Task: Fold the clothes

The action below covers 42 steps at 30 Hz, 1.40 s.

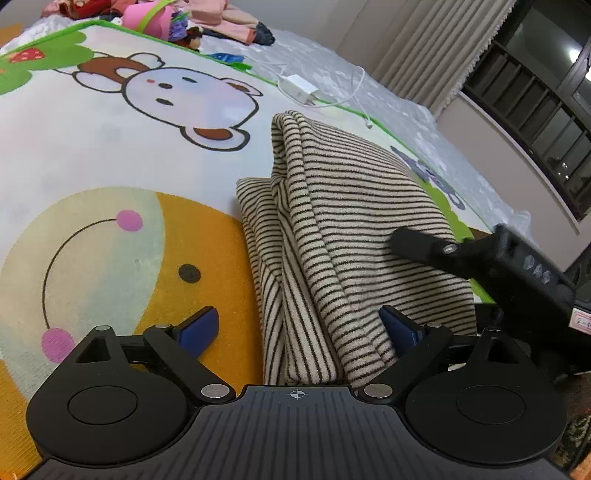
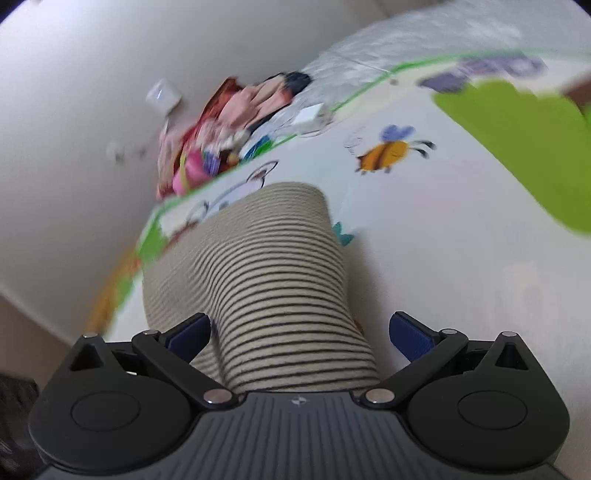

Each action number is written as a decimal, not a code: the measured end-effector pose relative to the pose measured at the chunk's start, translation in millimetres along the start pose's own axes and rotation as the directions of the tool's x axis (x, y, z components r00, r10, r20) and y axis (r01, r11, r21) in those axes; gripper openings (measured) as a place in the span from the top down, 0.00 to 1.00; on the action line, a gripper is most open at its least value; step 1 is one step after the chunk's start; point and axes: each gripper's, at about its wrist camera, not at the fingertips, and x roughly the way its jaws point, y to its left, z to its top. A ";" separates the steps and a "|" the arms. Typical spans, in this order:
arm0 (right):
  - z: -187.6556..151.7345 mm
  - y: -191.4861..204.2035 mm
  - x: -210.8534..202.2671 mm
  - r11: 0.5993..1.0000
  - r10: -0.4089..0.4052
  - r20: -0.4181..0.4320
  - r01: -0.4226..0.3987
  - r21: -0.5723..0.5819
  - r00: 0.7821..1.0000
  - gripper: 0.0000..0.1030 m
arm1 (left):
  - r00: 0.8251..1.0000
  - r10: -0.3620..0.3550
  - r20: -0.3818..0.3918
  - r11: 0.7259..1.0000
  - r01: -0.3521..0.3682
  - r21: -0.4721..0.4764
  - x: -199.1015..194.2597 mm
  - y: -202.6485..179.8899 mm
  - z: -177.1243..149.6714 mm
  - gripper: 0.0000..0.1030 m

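Note:
A cream garment with thin dark stripes (image 1: 351,229) lies folded in layers on a cartoon play mat (image 1: 110,147). My left gripper (image 1: 299,328) is open, its blue pads (image 1: 199,328) wide apart on either side of the garment's near end. The right gripper's black body (image 1: 480,258) rests over the garment's right side in the left wrist view. In the right wrist view, my right gripper (image 2: 299,332) is open, and the striped garment (image 2: 266,280) runs between its blue pads (image 2: 410,336); this view is blurred.
A white charger with cable (image 1: 301,88) lies at the mat's far edge. A pile of pink and red clothes and toys (image 1: 166,18) sits beyond it. Curtains and a dark window (image 1: 535,92) are at the right. A white wall (image 2: 74,110) shows at the left.

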 end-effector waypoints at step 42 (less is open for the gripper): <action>-13.7 68.0 9.3 0.960 -0.109 -0.044 0.093 -0.264 0.993 0.00 | 0.981 0.120 0.150 0.992 -0.112 -0.063 -43.6 42.8 37.8 0.03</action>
